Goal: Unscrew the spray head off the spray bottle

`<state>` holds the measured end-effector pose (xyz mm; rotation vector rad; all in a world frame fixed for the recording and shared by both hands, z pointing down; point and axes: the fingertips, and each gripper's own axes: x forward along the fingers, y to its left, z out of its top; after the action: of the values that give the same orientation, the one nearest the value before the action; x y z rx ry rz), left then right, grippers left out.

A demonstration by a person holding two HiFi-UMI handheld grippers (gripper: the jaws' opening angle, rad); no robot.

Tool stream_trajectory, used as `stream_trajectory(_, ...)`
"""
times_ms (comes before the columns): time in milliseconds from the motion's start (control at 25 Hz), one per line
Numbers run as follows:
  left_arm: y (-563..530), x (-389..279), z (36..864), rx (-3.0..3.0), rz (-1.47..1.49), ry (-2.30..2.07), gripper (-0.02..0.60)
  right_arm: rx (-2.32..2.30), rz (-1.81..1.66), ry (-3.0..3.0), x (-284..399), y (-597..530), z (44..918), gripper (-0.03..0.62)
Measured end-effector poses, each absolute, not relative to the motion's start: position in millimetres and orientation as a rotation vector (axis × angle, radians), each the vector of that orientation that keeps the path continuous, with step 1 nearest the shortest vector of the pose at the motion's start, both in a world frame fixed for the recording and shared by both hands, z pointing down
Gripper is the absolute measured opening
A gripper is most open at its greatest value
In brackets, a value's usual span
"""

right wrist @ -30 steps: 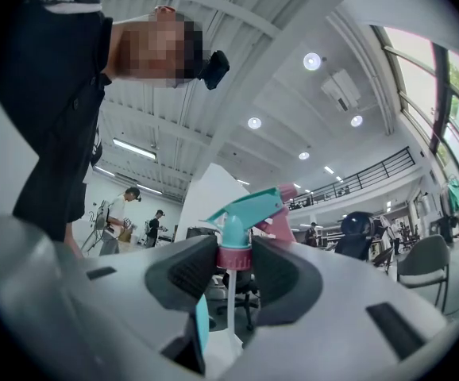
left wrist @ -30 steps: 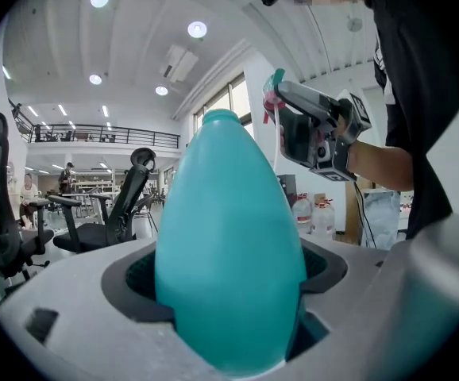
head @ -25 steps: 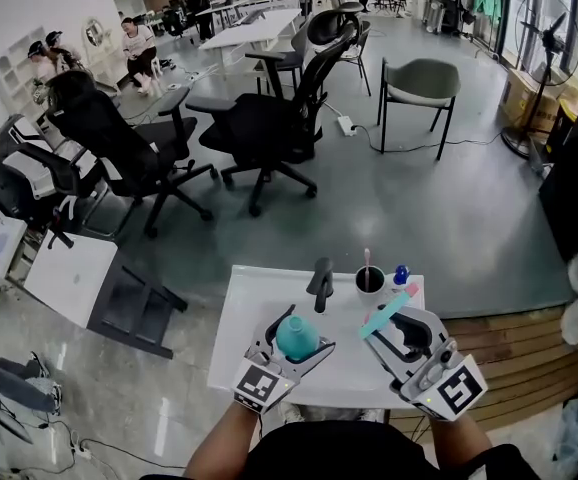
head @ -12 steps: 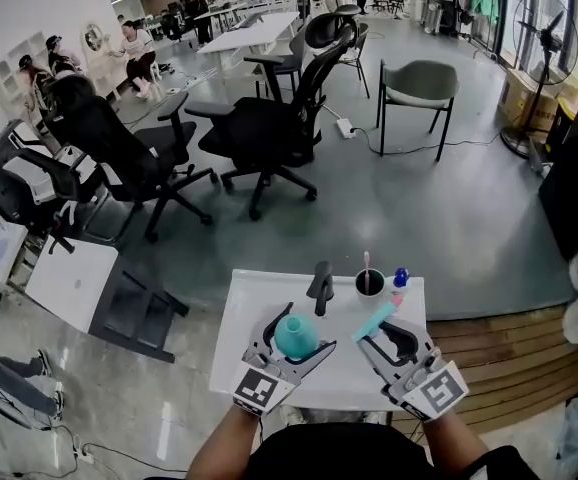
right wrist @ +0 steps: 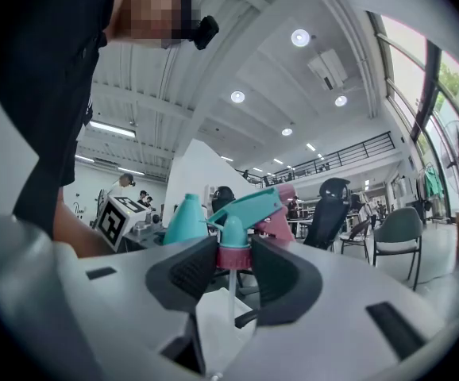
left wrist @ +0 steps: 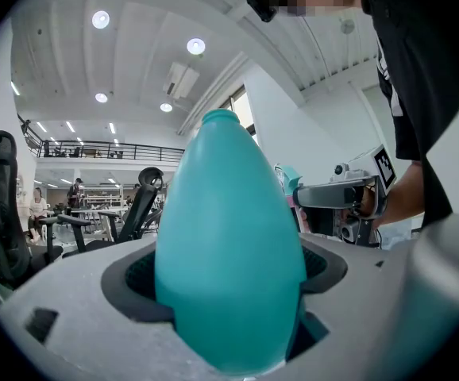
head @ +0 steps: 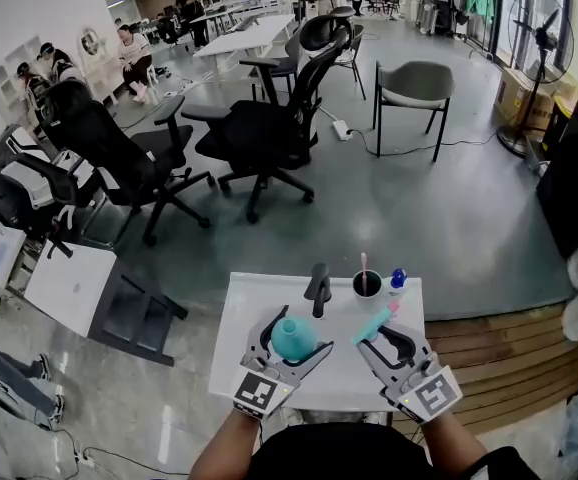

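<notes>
- Grips the teal spray bottle [left wrist: 229, 252] round its wide belly with the left gripper [head: 295, 336], jaws pressed on both flanks.
- Holds that bottle upright above the near part of the white table [head: 244, 303], its neck bare and open at the top.
- Pinches the spray head [right wrist: 241, 211] with the right gripper [right wrist: 234, 270], jaws partway closed and pressed on the pink collar [right wrist: 234, 255] from either side.
- Carries the head clear of the bottle, teal nozzle upward and pointing away, thin dip tube [right wrist: 231, 296] hanging down between the jaws.
- Sets the two grippers side by side over the table, near each other but apart, bottle to the left and head to the right.
- Shows, from the right gripper view, the bottle and the left gripper's marker cube [right wrist: 125, 217] just left of the head.
- Leaves on the far edge of the table a black cup [head: 367, 286] with a thin stick in it, a small blue thing [head: 398, 278] just beside the cup, and a dark upright piece [head: 318, 288] to the cup's left.
- Faces black office chairs [head: 259, 133] and a grey-green chair [head: 417, 80] on the grey floor beyond the table.
</notes>
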<state>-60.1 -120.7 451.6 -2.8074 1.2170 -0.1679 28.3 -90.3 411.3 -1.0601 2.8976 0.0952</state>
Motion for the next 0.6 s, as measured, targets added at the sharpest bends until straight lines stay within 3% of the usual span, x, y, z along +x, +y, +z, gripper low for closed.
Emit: stream_trajectory(600, -122.1, -60.9, 463.7, -2.785, -0.209, 1.188, 0.449, -1.047, 0.066, 2.867, 29.2, -91.8, 404.4, 0.14)
